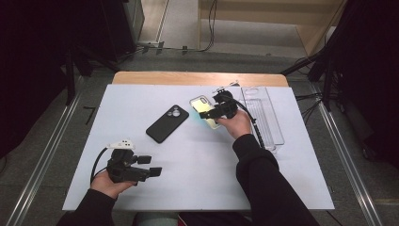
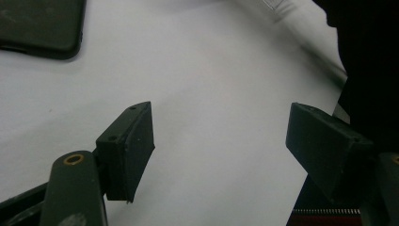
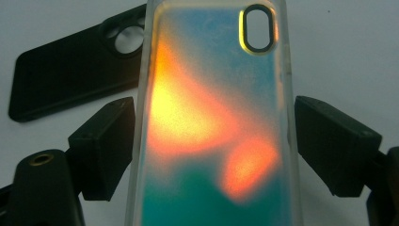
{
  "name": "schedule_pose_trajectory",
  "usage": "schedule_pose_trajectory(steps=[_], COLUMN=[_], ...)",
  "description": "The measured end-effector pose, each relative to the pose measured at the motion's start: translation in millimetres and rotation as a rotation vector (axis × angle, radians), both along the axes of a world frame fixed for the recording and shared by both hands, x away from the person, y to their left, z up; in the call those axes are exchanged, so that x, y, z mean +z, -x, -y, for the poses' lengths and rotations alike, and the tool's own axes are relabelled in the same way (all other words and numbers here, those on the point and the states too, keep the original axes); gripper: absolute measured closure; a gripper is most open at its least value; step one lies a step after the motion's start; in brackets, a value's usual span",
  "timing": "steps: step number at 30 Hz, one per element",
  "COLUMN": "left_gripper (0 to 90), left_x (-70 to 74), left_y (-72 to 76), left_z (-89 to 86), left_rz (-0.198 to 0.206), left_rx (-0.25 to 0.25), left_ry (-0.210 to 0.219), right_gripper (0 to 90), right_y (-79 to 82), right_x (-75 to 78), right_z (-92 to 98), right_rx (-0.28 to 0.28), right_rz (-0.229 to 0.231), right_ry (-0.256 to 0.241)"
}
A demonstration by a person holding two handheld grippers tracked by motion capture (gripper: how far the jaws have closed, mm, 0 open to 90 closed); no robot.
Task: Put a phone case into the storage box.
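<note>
The iridescent phone case (image 3: pixel 214 122) lies on the white table (image 1: pixel 197 165), between the right gripper (image 3: pixel 214 141)'s spread jaws, one pad touching, one just clear. A black phone case (image 1: pixel 167 123) lies just left of it, a clear tray (image 1: pixel 266 117) right. The left gripper (image 2: pixel 221 150) hovers open, empty, well apart.

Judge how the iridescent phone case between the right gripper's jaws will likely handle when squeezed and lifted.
The iridescent phone case looks thin and hollow, so probably light and somewhat flexible. Its glossy sides may slip between the right gripper jaws, which straddle it open. Lying flat, it shouldn't roll.
</note>
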State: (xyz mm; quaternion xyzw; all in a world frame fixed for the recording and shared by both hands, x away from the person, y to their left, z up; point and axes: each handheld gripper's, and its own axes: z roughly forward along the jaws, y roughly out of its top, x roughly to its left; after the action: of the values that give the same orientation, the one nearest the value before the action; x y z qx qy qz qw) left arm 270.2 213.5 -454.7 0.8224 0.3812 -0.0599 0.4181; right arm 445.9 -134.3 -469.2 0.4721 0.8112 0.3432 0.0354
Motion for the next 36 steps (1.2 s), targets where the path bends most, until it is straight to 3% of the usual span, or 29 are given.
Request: schedule_pose_trajectory(steps=[11, 14, 17, 30, 36], left_gripper=[24.1, 24.3, 24.7, 24.7, 24.8], left_x=[1.6, 2.6, 3.1, 6.9, 10.8], left_y=[-0.8, -2.1, -2.0, -2.0, -1.8], left_z=[1.2, 1.1, 0.9, 3.3, 7.2], left_rz=[-0.008, -0.054, -0.050, -0.044, -0.040], left_rx=[0.005, 0.022, 0.025, 0.045, 0.037], left_ry=[0.017, 0.030, 0.035, 0.055, 0.067], right_gripper=[15.2, 15.2, 15.2, 15.1, 15.1], right_y=[28.7, 38.5, 49.9, 86.1, 103.4], right_x=[25.4, 29.7, 33.3, 38.5, 36.0], right_z=[5.7, 7.2, 9.3, 22.5, 27.7], right_rx=[0.045, 0.061, 0.073, 0.109, 0.101], right_rz=[0.017, 0.024, 0.026, 0.044, 0.050], right_ry=[-0.031, -0.037, -0.047, -0.086, -0.096])
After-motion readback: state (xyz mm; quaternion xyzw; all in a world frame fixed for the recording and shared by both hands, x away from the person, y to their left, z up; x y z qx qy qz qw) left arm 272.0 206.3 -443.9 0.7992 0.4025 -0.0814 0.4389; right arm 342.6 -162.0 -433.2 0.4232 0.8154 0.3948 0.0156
